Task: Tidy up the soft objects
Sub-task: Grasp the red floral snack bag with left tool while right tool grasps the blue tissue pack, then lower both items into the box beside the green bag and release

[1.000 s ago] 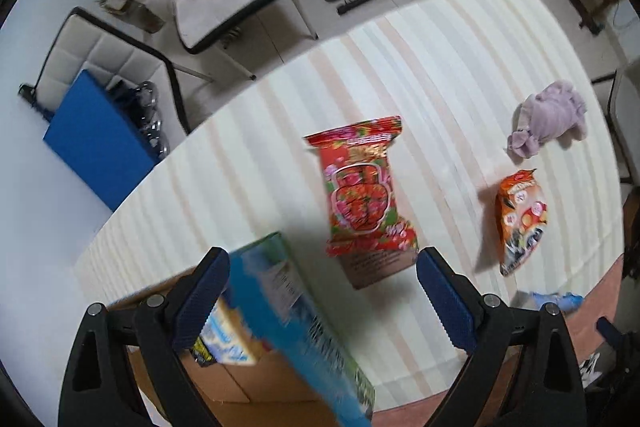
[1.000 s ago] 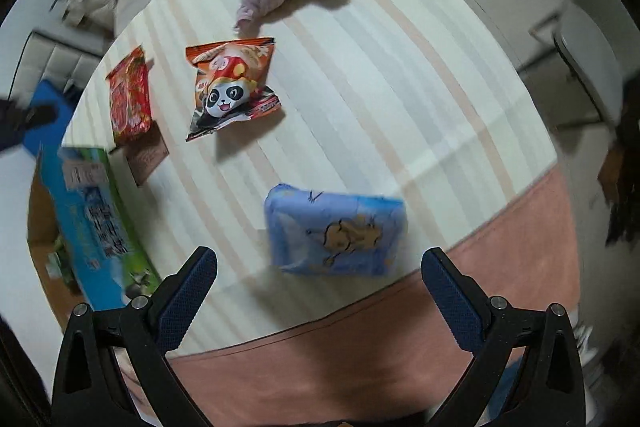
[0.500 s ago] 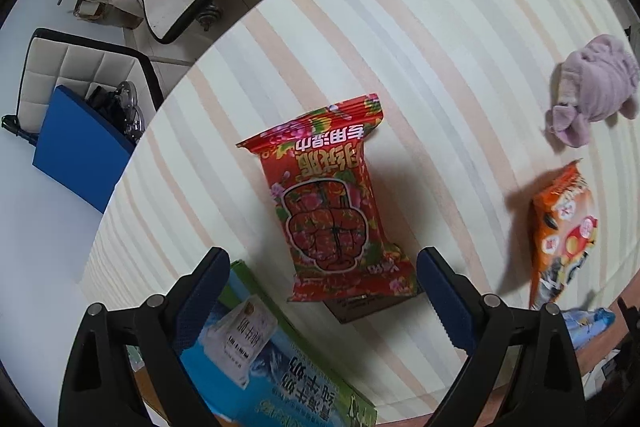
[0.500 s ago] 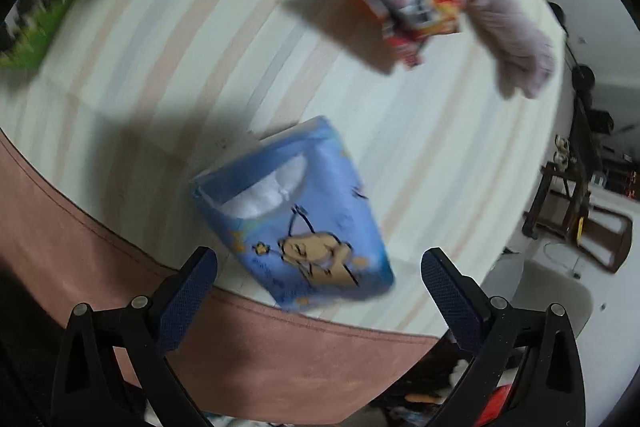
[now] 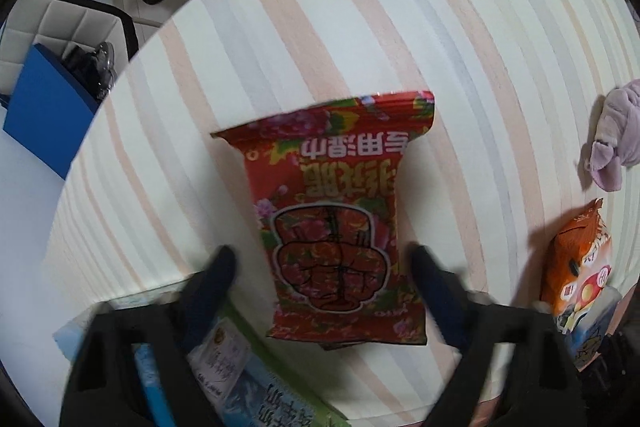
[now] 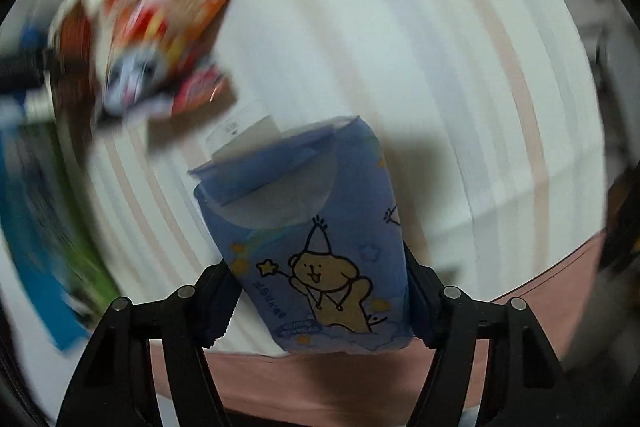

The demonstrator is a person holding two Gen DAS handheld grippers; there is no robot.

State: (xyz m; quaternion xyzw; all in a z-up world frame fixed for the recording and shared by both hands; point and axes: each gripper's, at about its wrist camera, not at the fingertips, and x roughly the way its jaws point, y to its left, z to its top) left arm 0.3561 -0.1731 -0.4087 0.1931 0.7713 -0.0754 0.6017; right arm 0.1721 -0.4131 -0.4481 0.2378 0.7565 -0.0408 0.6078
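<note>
Left gripper [image 5: 322,267] fingers closing astride red pack [image 5: 334,223], mid-table, not yet pinching. Right gripper [image 6: 320,297] fingers closing against blue tissue pack [image 6: 316,239], near edge. Both light, squashy, slick film; grip sides.

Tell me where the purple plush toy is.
In the left wrist view, the purple plush toy lies at the right edge on the striped tablecloth, just above the orange snack bag.

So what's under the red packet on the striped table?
A dark brownish corner of something flat pokes out beneath the red packet's near edge; the packet covers the rest, so I can't identify it.
</note>
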